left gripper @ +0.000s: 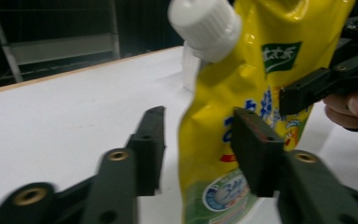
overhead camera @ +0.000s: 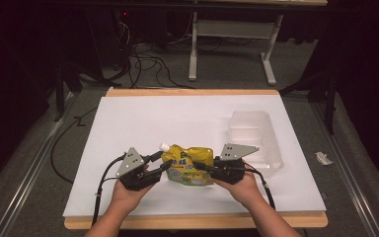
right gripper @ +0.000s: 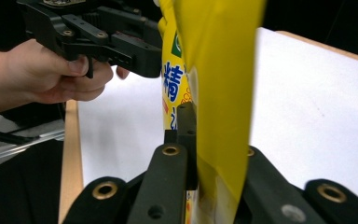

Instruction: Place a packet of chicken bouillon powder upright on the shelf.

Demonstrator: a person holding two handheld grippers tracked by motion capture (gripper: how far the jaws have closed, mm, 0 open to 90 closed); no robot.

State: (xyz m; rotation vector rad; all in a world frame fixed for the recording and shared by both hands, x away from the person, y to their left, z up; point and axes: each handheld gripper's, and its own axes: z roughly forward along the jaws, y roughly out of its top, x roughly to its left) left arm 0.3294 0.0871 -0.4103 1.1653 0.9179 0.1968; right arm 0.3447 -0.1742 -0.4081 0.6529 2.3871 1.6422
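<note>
One glossy yellow spouted pouch [overhead camera: 190, 165] with a ribbed white screw cap [overhead camera: 164, 146] is the thing here, sitting near the front middle of the table, between the two hands. It's got blue lettering plus a green logo patch, and the cap end points up and to the left. The right gripper [overhead camera: 202, 168] is clamped tight on the pouch's right edge; in the right gripper view the yellow film [right gripper: 214, 93] runs straight down between its pinched jaws. The left gripper [overhead camera: 164, 165] is set fairly wide with the pouch's left side in the gap: in the left gripper view one jaw looks to be right against the pouch [left gripper: 242, 116] and the other stands clear, so it isn't squeezing it. A hand [overhead camera: 128, 190] wraps each tool from the near side. Everything rests on a white sheet-covered tabletop with a wood edge [overhead camera: 128, 118]. Off to the right, just beyond the right gripper, lies a clear plastic ridged tray [overhead camera: 256, 133]. On the grey floor further right there's a small crumpled white scrap [overhead camera: 323, 158].
</note>
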